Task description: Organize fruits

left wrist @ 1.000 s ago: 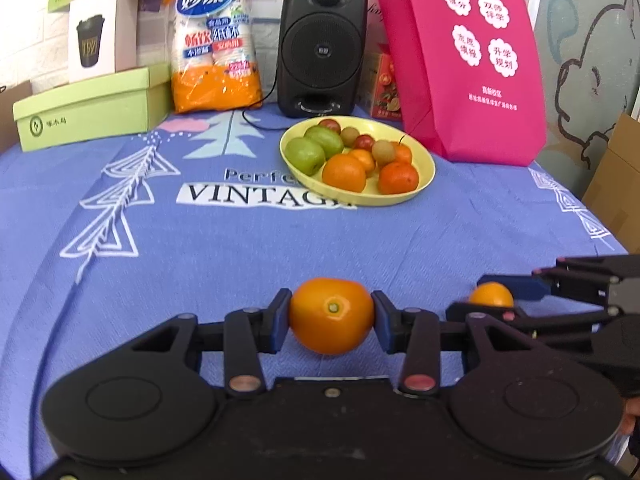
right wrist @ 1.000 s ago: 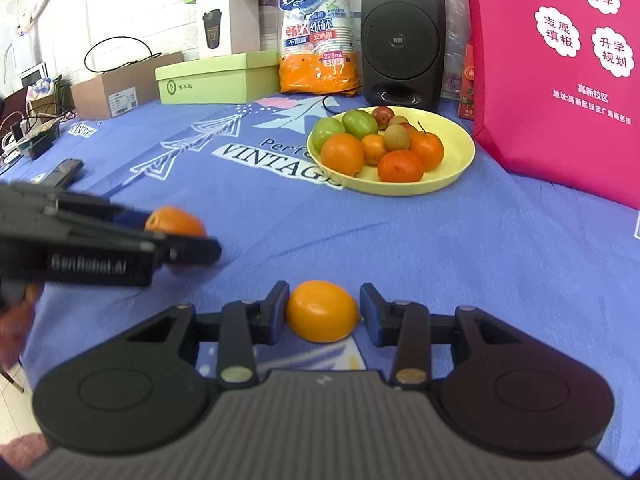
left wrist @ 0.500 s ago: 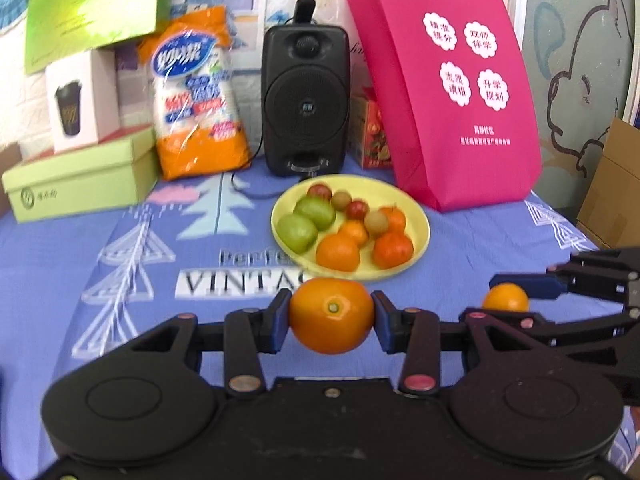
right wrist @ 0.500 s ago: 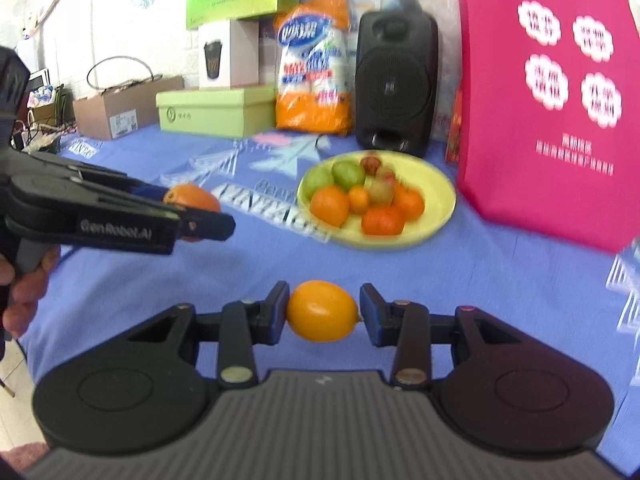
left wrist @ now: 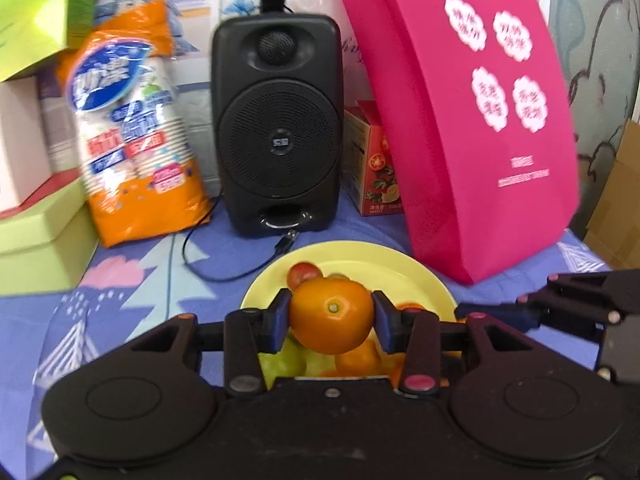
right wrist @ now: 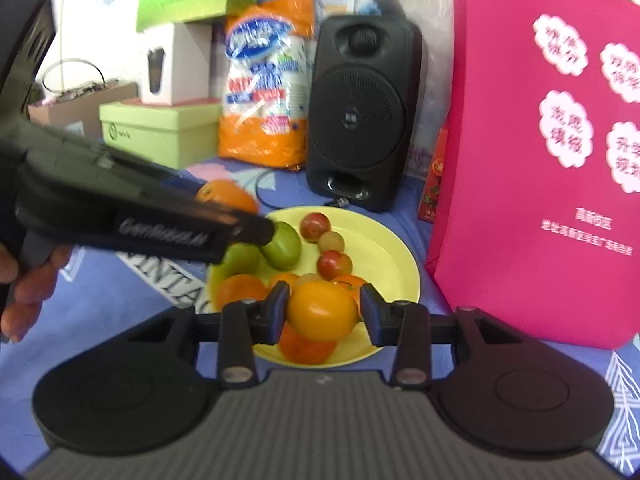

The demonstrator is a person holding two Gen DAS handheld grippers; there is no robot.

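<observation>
The yellow plate [right wrist: 394, 256] lies flat on the blue printed tablecloth [left wrist: 132, 280], low in the middle of both views, its bare rim toward twelve o'clock and its near half filled with green, orange and small red fruits [right wrist: 282, 244]. Behind it at twelve o'clock stands a black speaker [left wrist: 280, 128], upright, with its cable trailing down to the cloth; a pink bag [left wrist: 472, 120] leans at two o'clock, just beside the plate's rim, and an orange-and-white pack of paper cups [left wrist: 136, 140] stands at ten o'clock next to green boxes [left wrist: 44, 240]. The left gripper [left wrist: 331, 320] points forward and down over the plate, clenched on a large orange [left wrist: 331, 320] whose green stem scar faces the camera; the fruit is nearly round, slightly wider than tall. In the right wrist view that gripper enters from nine o'clock, held by a hand [right wrist: 24, 280], its tip over the plate's left edge. The right gripper [right wrist: 322, 312] also tilts down over the plate's near side, grasping a smaller yellow-orange fruit [right wrist: 322, 312], its long axis running between the pads.
</observation>
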